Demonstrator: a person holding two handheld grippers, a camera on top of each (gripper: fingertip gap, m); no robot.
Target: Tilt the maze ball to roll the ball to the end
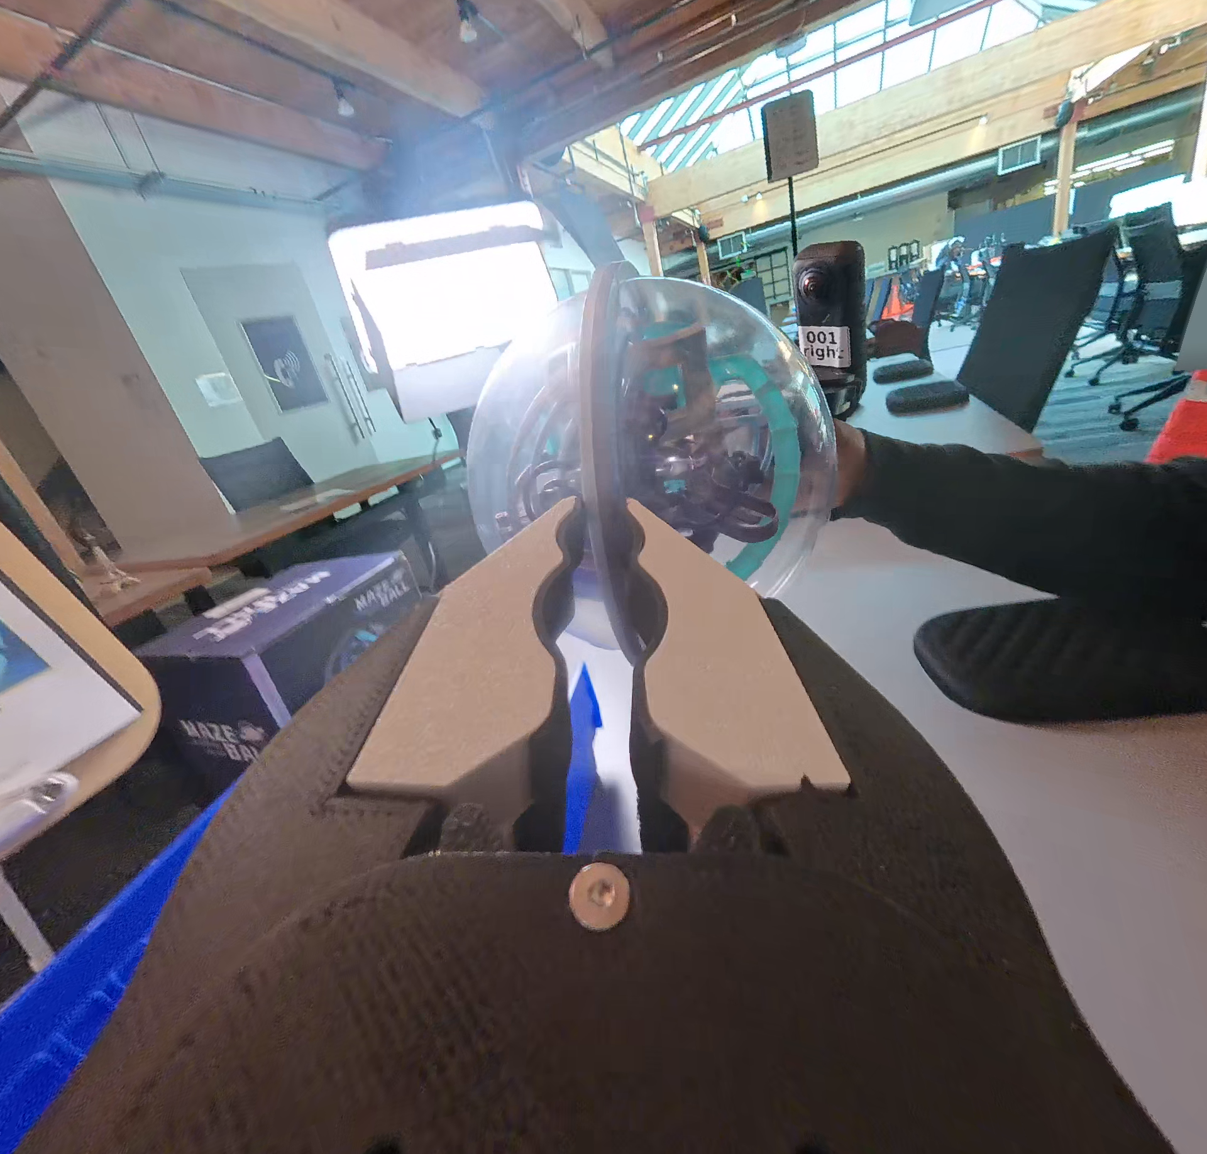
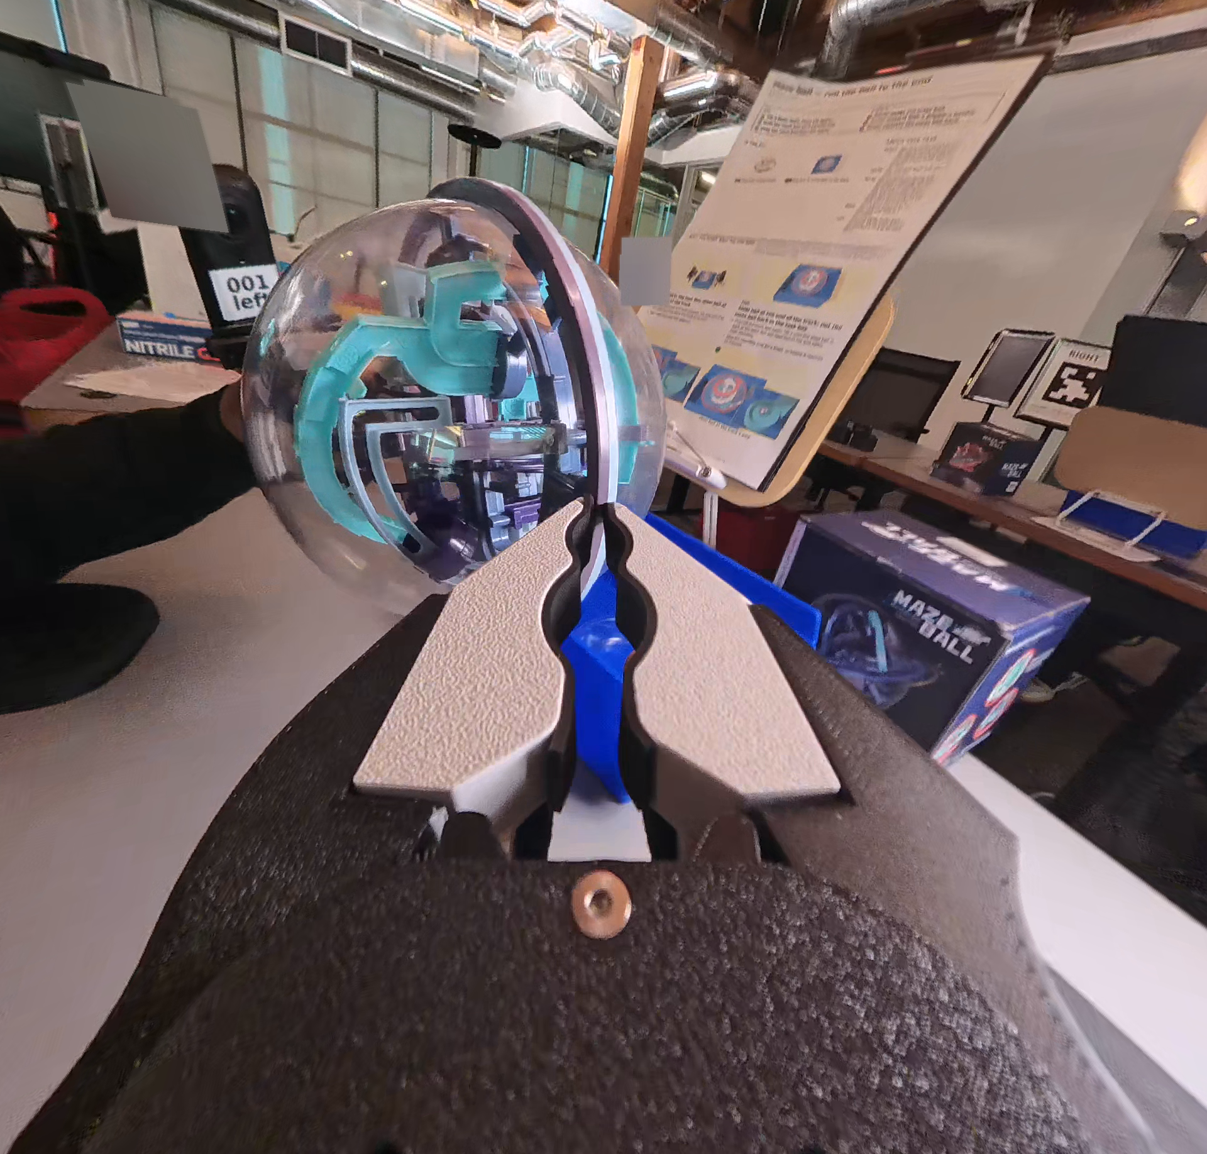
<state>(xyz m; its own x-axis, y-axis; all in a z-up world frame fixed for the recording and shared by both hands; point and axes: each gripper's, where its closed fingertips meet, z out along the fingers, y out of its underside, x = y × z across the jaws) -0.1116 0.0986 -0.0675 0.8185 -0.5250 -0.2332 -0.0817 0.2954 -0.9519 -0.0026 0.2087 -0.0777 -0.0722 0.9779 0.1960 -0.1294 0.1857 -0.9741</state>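
One clear maze ball (image 2: 450, 391) hangs above the white table (image 2: 130, 796), its flat rim (image 2: 591, 365) standing upright. Two grippers pinch that rim from opposite sides: the left gripper (image 1: 602, 509) and the right gripper (image 2: 595, 509), equally close. Its small inner ball cannot be picked out.

Bare white table (image 2: 163, 763) is left under the lifted maze ball (image 2: 418, 404); beyond the right gripper (image 2: 597, 515), passage is blocked by a blue bin (image 2: 731, 574) and box (image 2: 927, 626).
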